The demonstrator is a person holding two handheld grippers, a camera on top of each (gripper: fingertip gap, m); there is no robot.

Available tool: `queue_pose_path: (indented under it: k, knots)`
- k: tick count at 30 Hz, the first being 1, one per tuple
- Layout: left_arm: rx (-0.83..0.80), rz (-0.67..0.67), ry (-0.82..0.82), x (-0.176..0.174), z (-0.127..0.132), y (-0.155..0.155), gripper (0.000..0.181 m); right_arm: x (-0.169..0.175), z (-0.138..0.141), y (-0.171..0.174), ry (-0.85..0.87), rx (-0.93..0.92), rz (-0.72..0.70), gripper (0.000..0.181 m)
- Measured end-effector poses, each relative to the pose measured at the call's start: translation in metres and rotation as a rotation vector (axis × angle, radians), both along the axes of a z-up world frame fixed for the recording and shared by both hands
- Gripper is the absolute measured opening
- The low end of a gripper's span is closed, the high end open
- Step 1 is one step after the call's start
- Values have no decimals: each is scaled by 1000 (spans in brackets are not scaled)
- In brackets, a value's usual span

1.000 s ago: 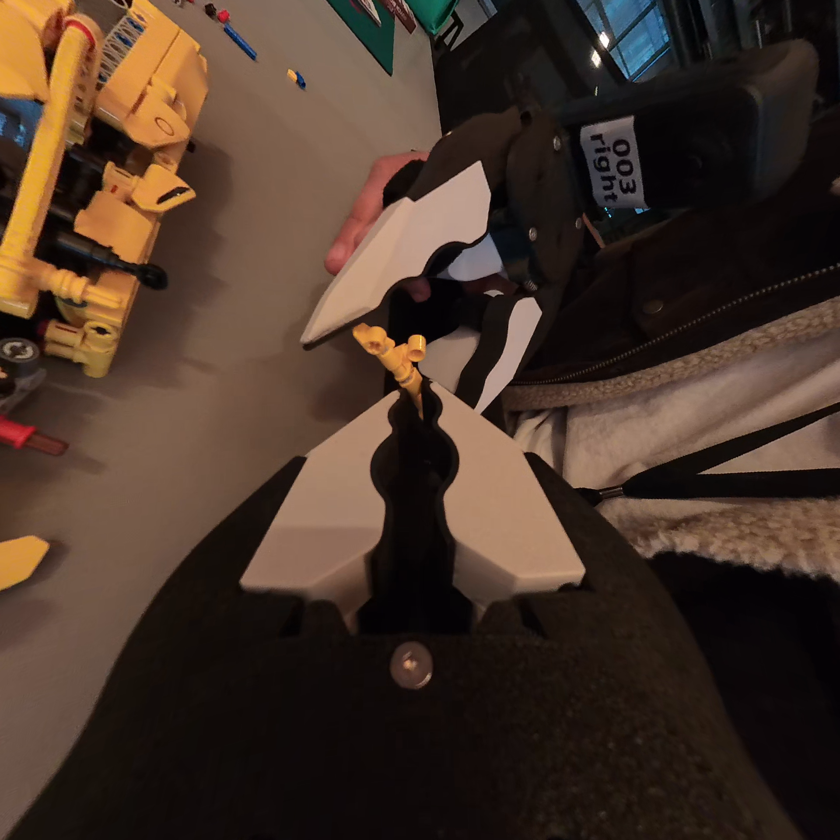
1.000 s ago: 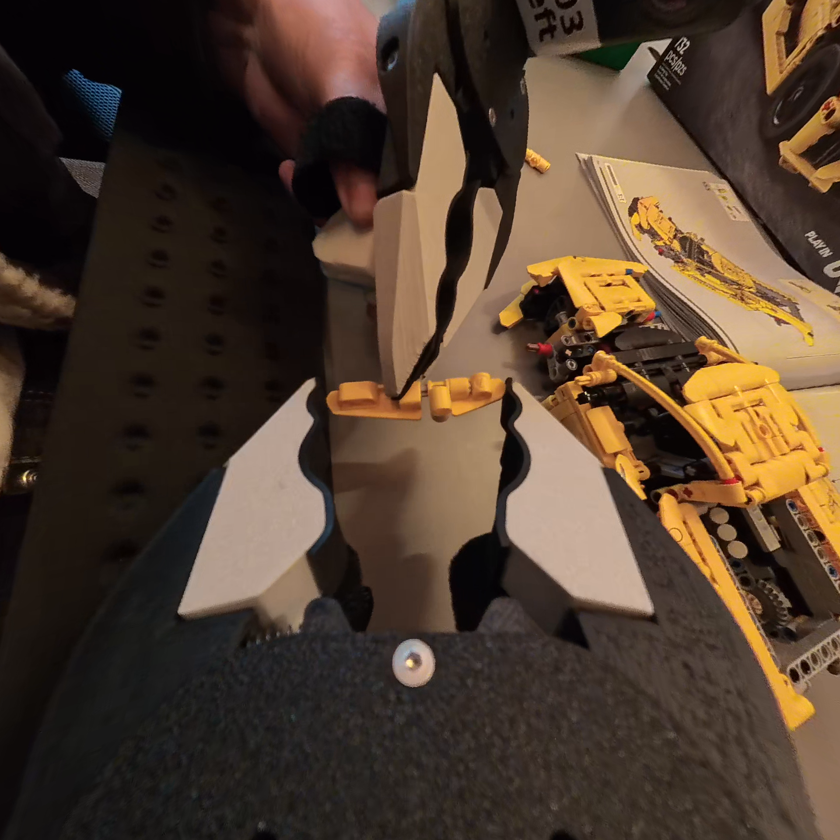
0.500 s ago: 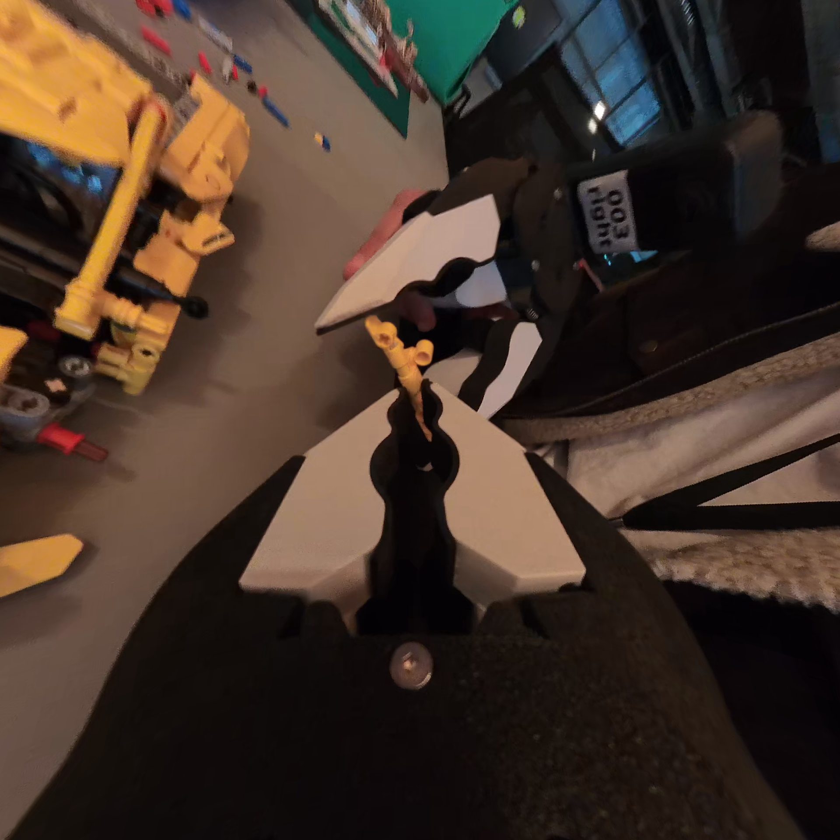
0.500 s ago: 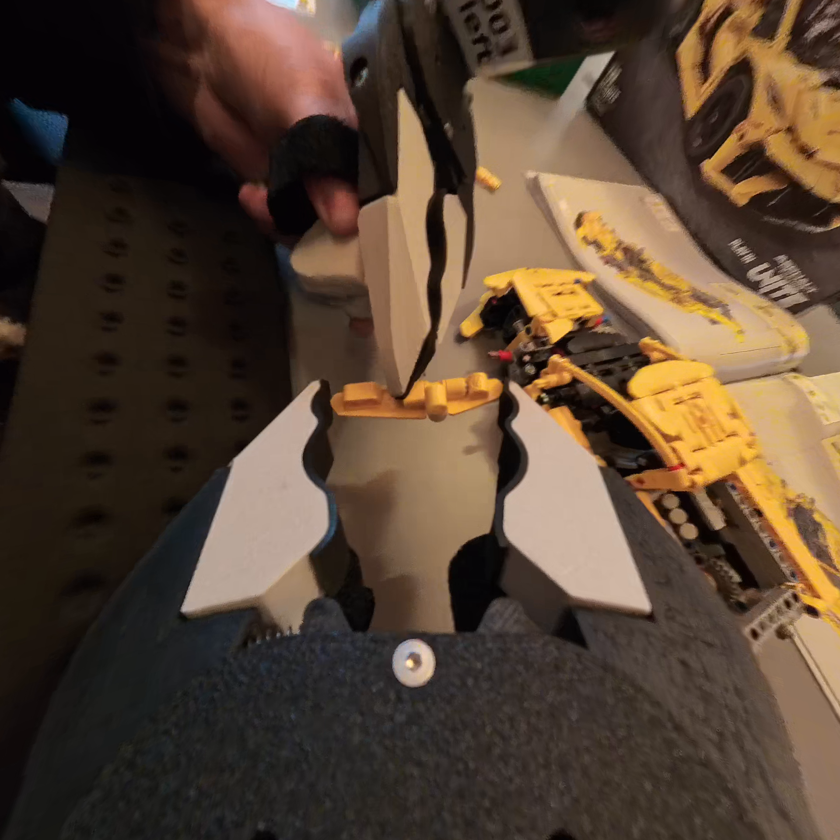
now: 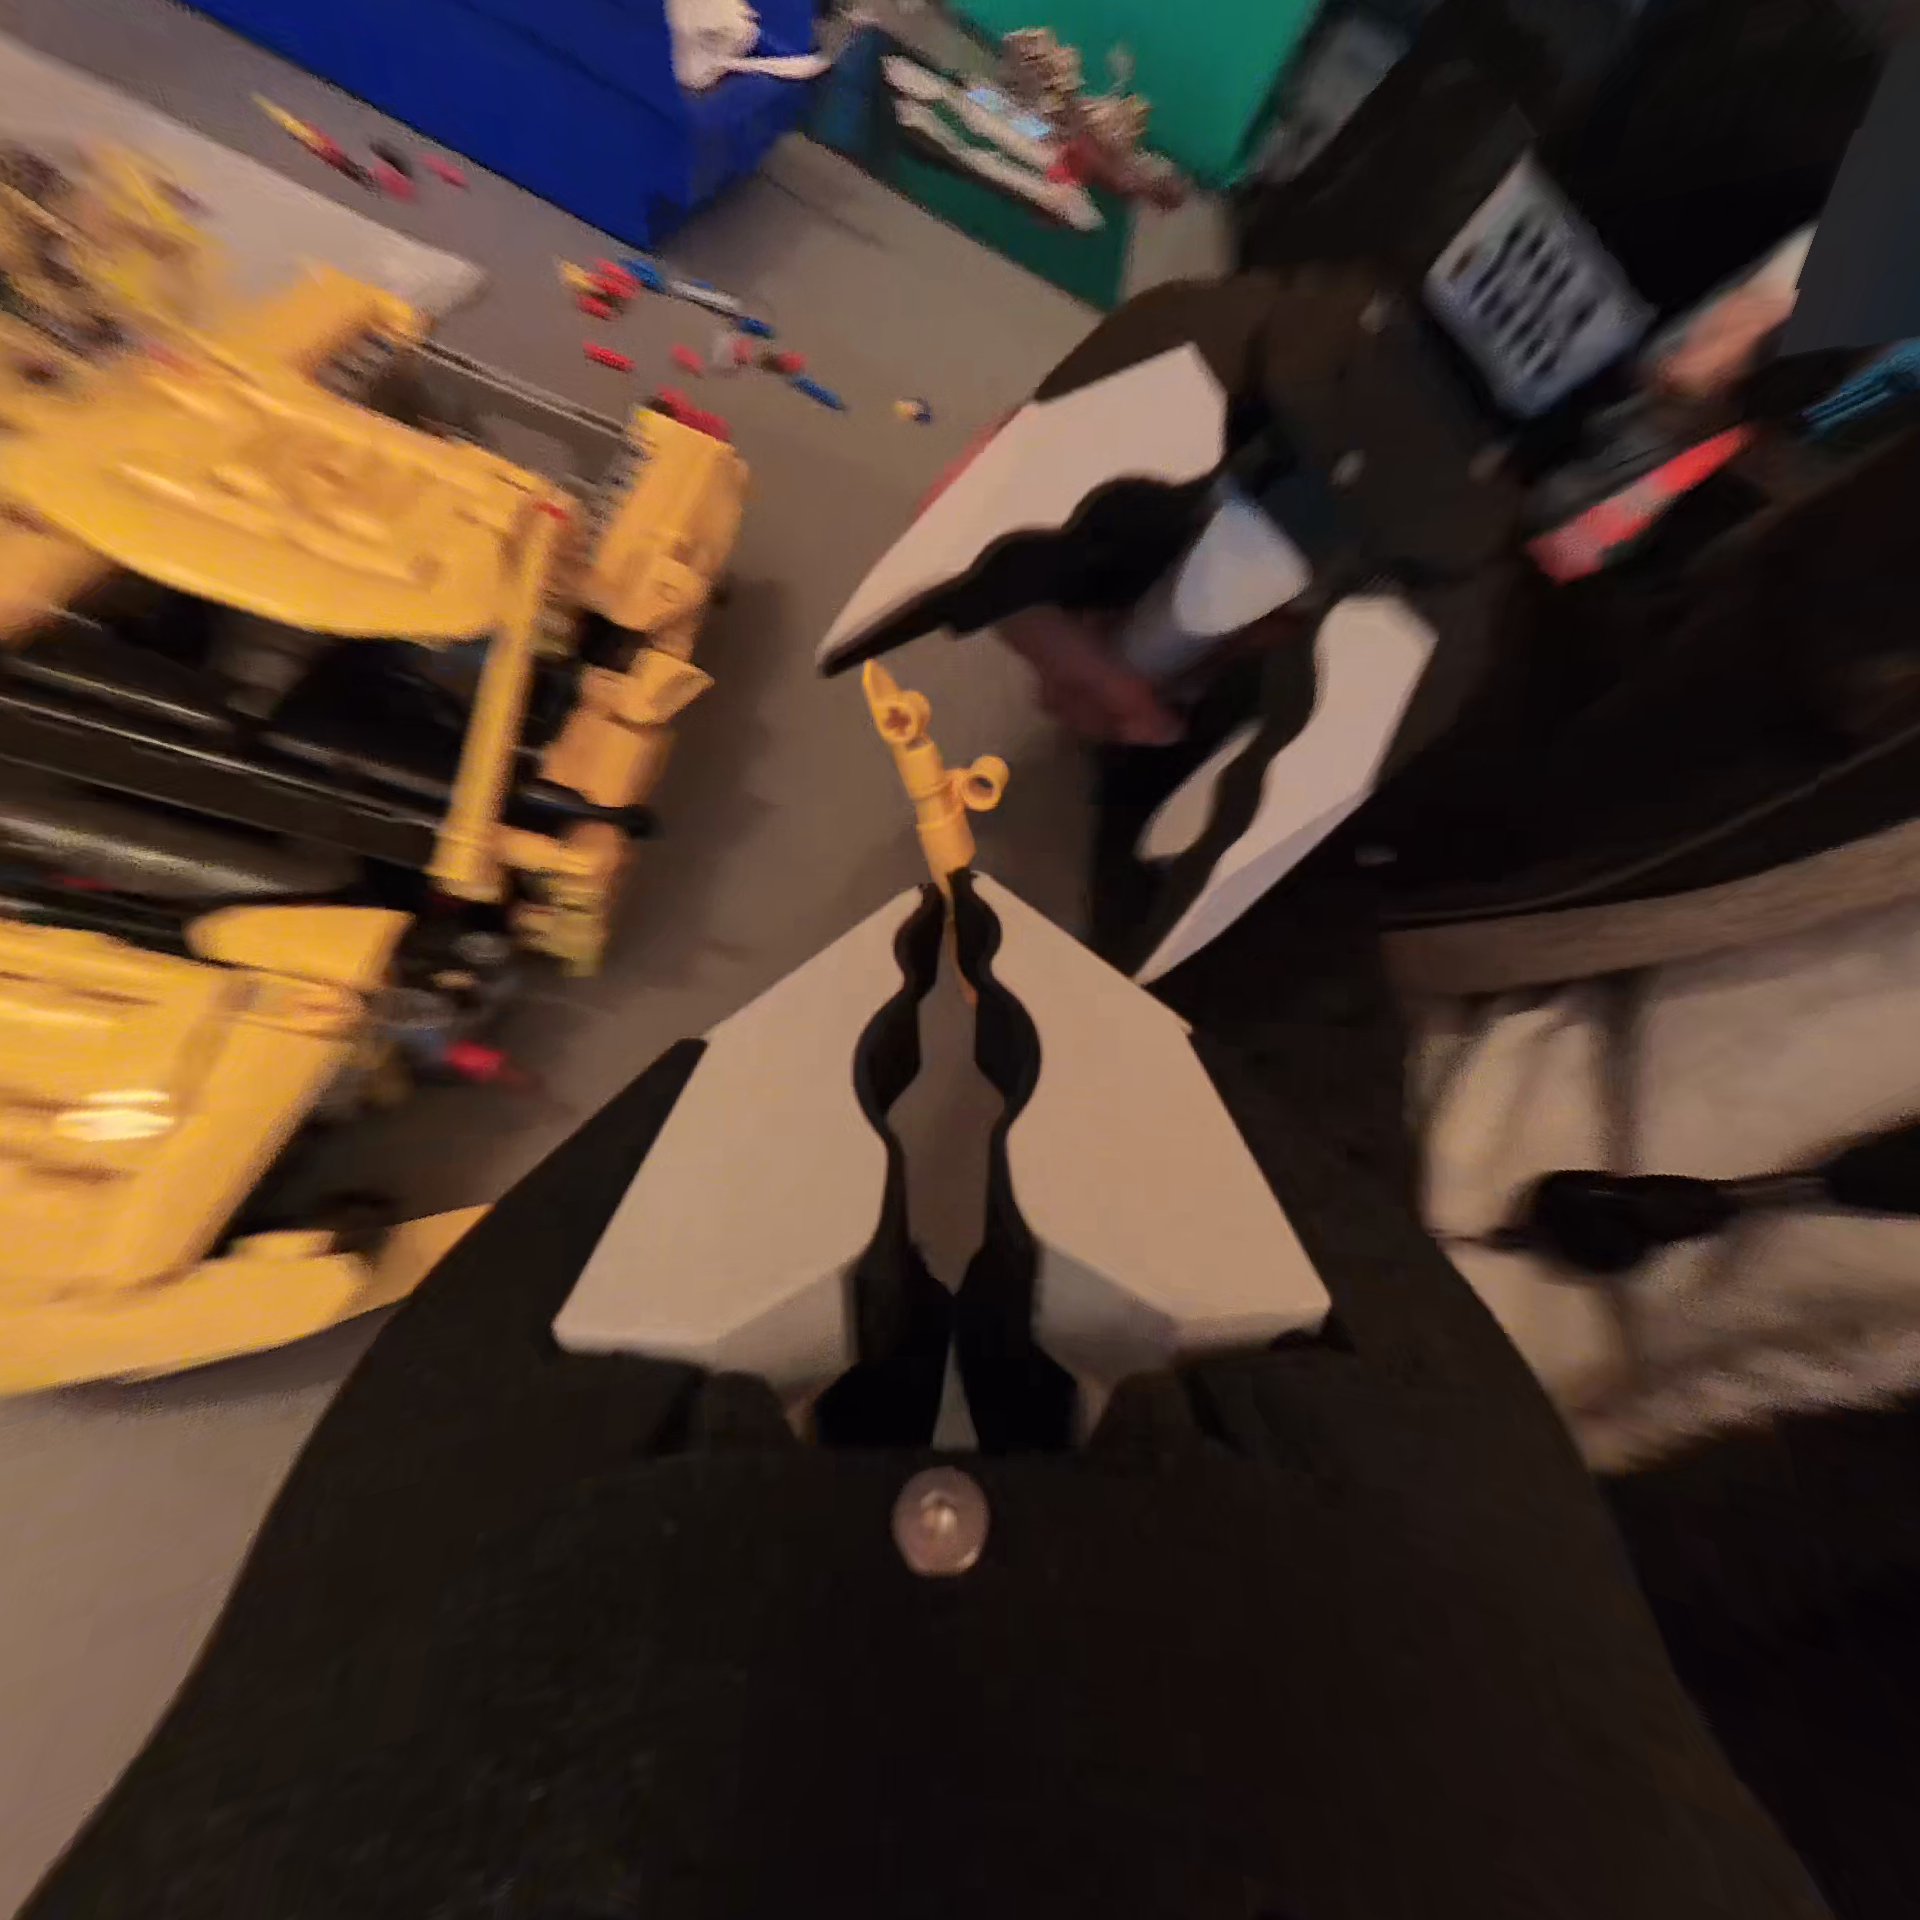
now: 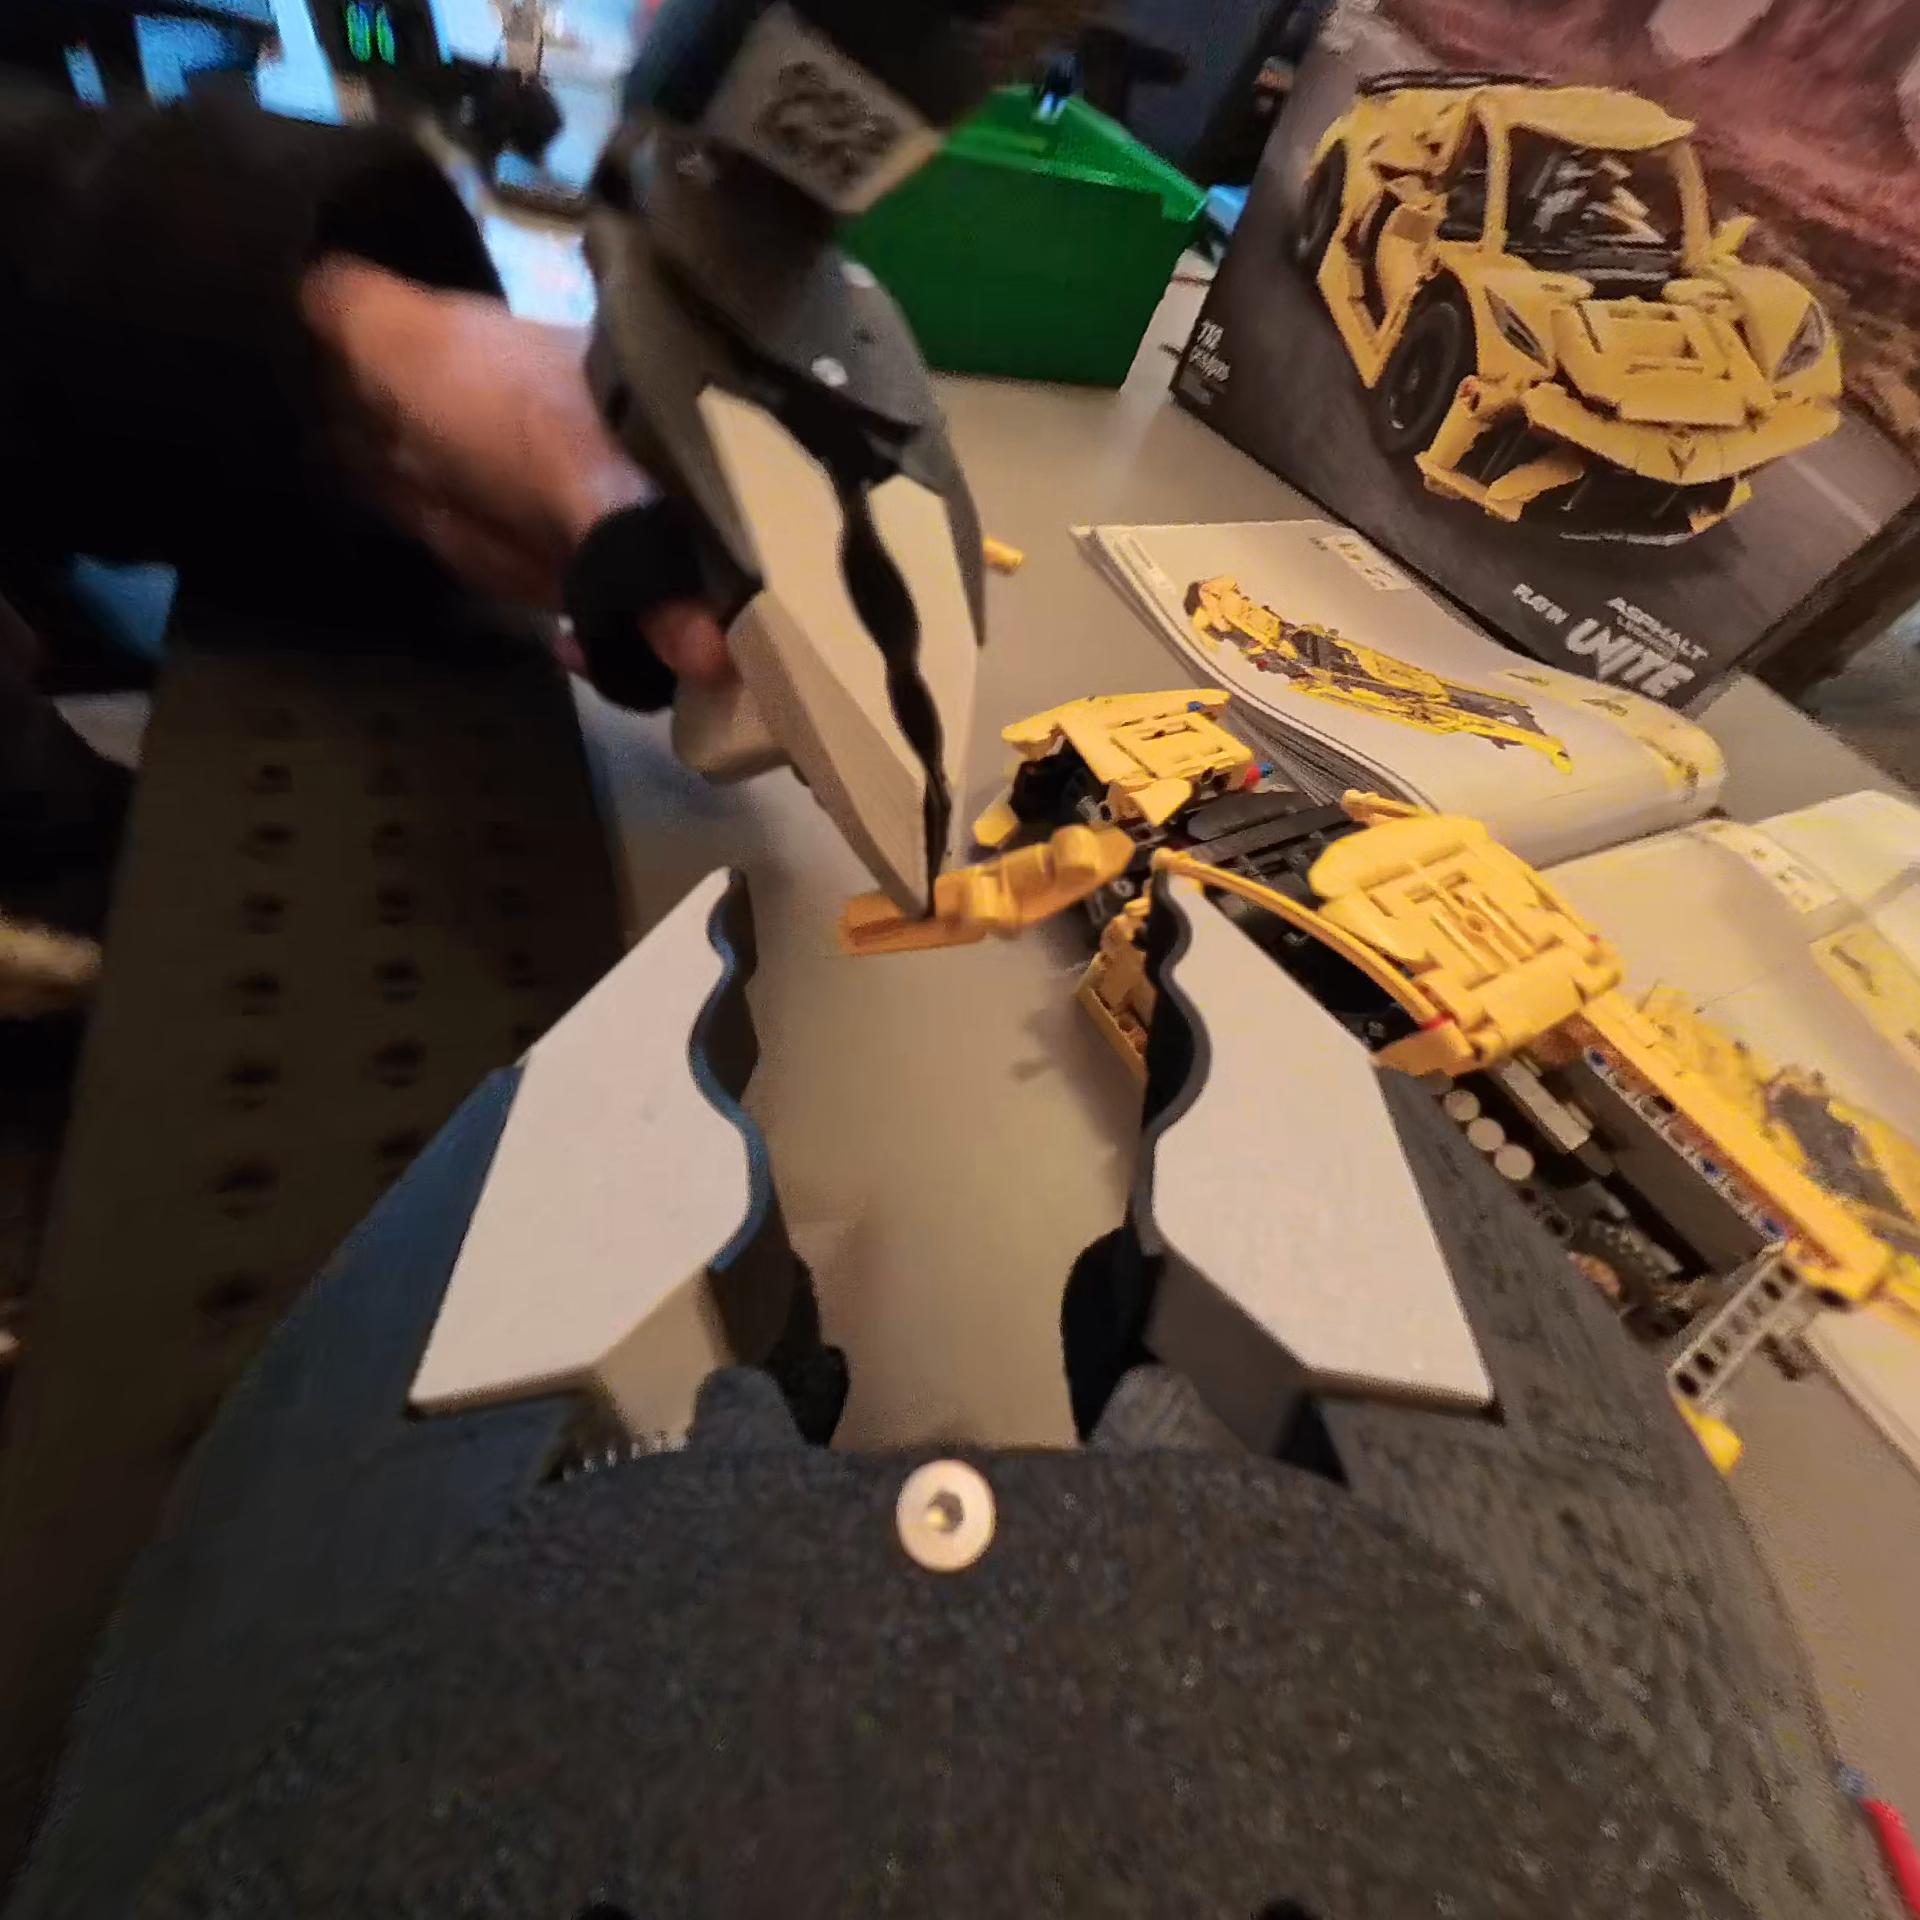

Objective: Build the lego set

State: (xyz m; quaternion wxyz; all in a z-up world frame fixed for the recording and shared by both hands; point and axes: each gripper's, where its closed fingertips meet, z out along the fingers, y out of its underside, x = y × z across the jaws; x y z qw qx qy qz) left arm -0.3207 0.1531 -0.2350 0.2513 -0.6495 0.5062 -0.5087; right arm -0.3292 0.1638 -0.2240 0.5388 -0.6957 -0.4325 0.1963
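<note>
Basically my left gripper (image 5: 948, 894) pinched the small yellow piece (image 6: 977, 894) at centre frame, long axis running left-right between my right gripper's (image 6: 940, 904) spread tips. Yellow car model (image 6: 1434, 935) sat just right of it, nearer my right gripper.

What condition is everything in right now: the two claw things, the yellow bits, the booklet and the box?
Left gripper: shut on the small yellow piece.
Small yellow piece: pinched, held above the table.
Right gripper: open, empty.
Yellow car model: partly built, on the table.
Instruction booklet: closed, lying flat.
Set box: standing upright.
</note>
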Motion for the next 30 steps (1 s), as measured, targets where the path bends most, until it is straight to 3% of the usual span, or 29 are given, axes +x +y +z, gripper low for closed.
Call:
queue_pose_path:
  k: [3, 6, 10, 14, 17, 22, 24, 28, 30]
  knots:
    - [421, 149, 23, -8, 10, 29, 1, 7, 3, 4, 153, -173, -7, 72]
    - [802, 278, 95, -20, 18, 53, 1, 9, 2, 5, 269, -338, 14, 57]
    - [1147, 267, 131, -20, 23, 52, 2, 12, 14, 6, 430, -455, 50, 47]
    - [1231, 259, 173, -19, 19, 53, 1, 23, 16, 15, 458, -444, -13, 39]
    - [1217, 280, 189, -22, 17, 58, 2, 49, 10, 37, 429, -369, -198, 39]
    - [1179, 299, 216, -27, 13, 65, 2, 124, 4, 66, 385, -231, -596, 41]
    - [1180, 318, 244, -31, 10, 71, 2, 149, 7, 70, 346, -169, -677, 44]
    - [1129, 414, 321, -49, 6, 95, 2, 222, 0, 69, 71, -82, -861, 43]
    - [1045, 469, 342, -59, 3, 107, 2, 244, -6, 68, 71, -91, -891, 43]
